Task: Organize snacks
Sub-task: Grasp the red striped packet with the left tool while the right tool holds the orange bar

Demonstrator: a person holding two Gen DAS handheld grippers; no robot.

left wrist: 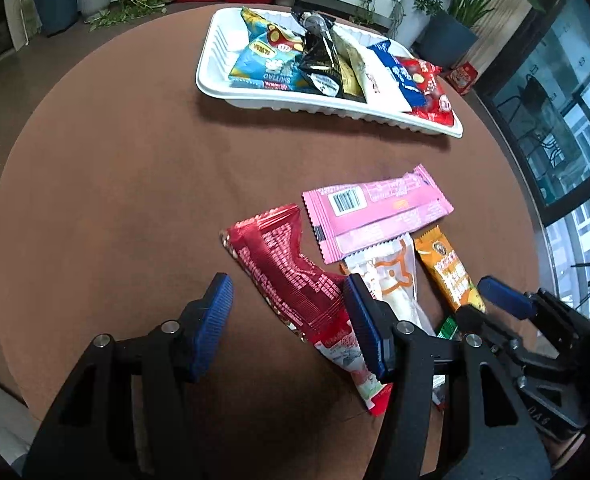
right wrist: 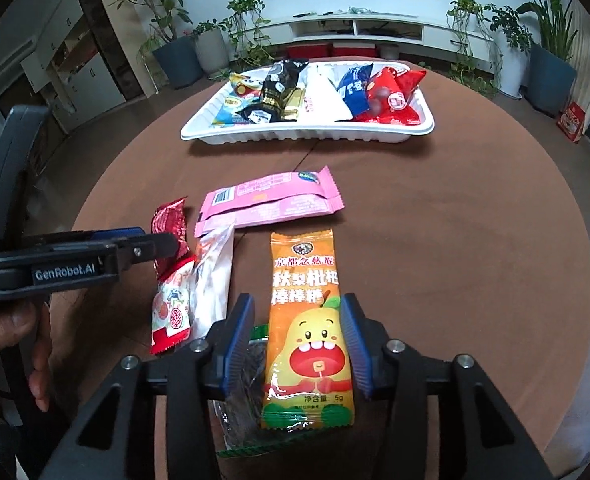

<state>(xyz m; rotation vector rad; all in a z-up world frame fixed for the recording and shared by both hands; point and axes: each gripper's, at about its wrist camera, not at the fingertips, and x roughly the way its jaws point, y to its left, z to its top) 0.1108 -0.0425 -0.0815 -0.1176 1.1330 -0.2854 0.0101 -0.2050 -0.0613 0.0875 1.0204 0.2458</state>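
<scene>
Orange wrapper sits right between your right gripper pads: a flat lollipop packet with serrated ends, a cartoon pear with a wide red mouth, white lettering above it and a green band at the bottom. The pads flank its edges without clearly pressing, so read that claw as parted around the packet. Under its lower left corner lies a clear, green-edged packet with dark contents. Your left gripper hangs open over the brown table, its right pad above the red packet. Just beyond that pad lie a white packet and the pink packet, barcode up. Well ahead of both claws, the white tray holds a row of bagged snacks.
</scene>
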